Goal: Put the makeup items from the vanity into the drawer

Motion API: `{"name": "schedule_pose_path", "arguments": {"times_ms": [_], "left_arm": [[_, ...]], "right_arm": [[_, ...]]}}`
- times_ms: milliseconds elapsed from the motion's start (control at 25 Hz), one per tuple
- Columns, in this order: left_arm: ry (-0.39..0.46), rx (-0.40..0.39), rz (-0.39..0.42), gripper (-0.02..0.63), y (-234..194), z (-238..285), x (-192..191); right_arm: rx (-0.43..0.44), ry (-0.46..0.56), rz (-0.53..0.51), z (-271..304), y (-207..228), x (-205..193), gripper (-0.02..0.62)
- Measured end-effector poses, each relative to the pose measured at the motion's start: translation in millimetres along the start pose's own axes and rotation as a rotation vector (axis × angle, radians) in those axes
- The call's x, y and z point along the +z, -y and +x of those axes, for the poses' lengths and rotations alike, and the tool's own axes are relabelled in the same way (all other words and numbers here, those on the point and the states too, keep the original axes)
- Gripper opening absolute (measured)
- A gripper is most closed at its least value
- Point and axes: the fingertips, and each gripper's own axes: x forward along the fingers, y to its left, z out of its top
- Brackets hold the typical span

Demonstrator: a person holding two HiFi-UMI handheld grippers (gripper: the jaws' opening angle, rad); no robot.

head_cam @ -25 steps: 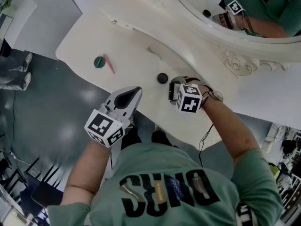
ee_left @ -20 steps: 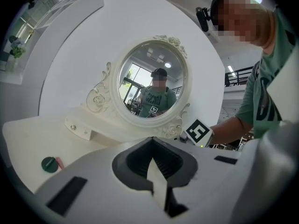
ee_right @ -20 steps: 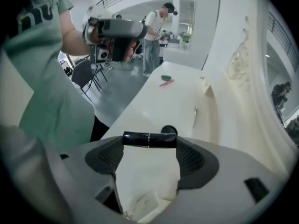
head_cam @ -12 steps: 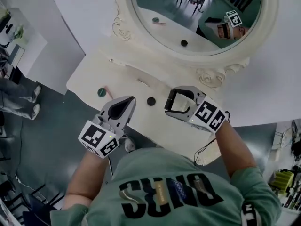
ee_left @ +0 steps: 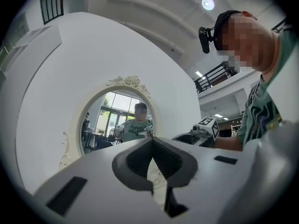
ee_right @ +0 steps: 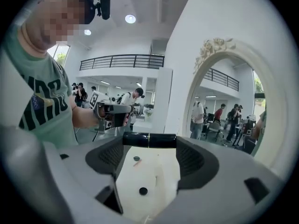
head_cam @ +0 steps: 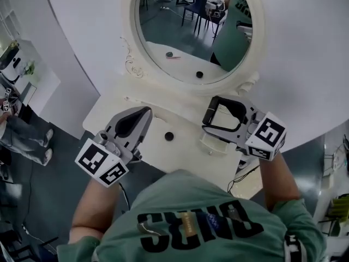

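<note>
One black tube (ee_right: 149,140) sits pinched endwise at the right gripper's (head_cam: 210,113) tips; a jolt could pop it loose short of the drawer (head_cam: 209,145), centre frame. Left gripper (head_cam: 146,112) clenched, empty.

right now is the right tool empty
No, the right tool grips a black tube crosswise between its jaw tips.
</note>
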Motion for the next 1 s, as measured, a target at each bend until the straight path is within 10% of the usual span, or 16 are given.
{"name": "schedule_pose_path", "arguments": {"times_ms": [320, 1000], "left_arm": [[-0.026, -0.074, 0.049, 0.008, 16.7, 25.0, -1.1], [-0.247, -0.24, -0.1, 0.008, 70.2, 134.9, -199.5]], "right_arm": [[-0.108, 0.031, 0.09, -33.8, 11.5, 2.8, 0.362], [-0.256, -0.191, 0.504, -58.6, 50.8, -216.6, 0.362]]}}
